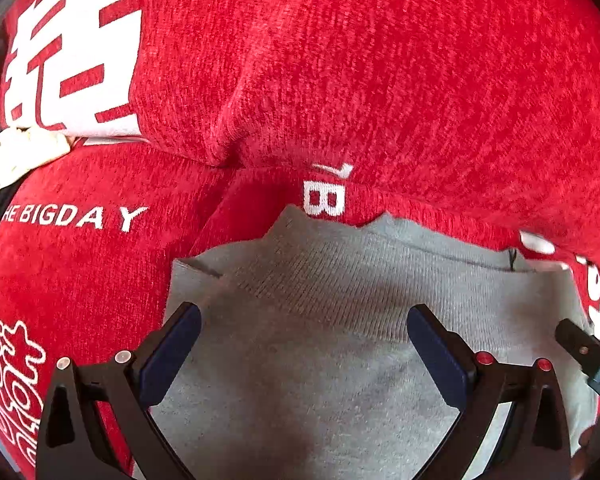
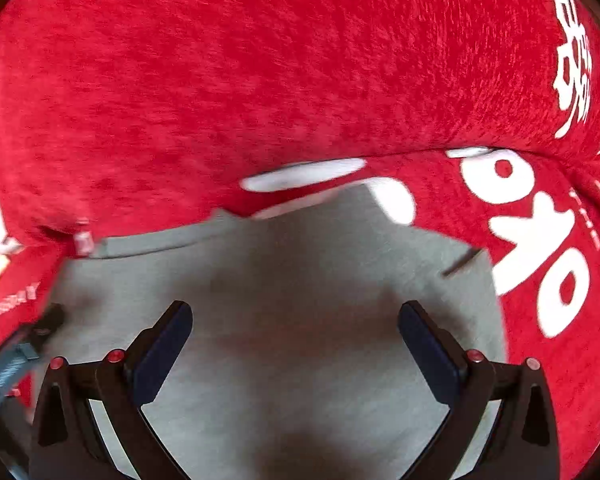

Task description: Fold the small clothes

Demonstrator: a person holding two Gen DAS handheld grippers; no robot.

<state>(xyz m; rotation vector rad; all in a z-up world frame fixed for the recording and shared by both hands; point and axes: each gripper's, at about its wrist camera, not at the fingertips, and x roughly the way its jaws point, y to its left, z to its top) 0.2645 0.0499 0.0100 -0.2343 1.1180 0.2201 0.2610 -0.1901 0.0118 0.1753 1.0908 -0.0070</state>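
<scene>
A small grey knitted garment (image 1: pixel 320 320) lies flat on a red cloth with white lettering (image 1: pixel 340 60). My left gripper (image 1: pixel 304 320) is open just above the garment, its fingers apart over the grey fabric and holding nothing. In the right wrist view the same grey garment (image 2: pixel 292 280) lies below my right gripper (image 2: pixel 296 316), which is also open and empty. The tip of the right gripper shows at the right edge of the left view (image 1: pixel 580 348). The tip of the left gripper shows at the left edge of the right view (image 2: pixel 32 336).
The red cloth (image 2: pixel 260 80) rises in a soft fold behind the garment in both views. A cream-coloured cloth (image 1: pixel 16 152) lies at the far left. White print "THE BIGDAY" (image 1: pixel 76 216) is on the red cloth to the left.
</scene>
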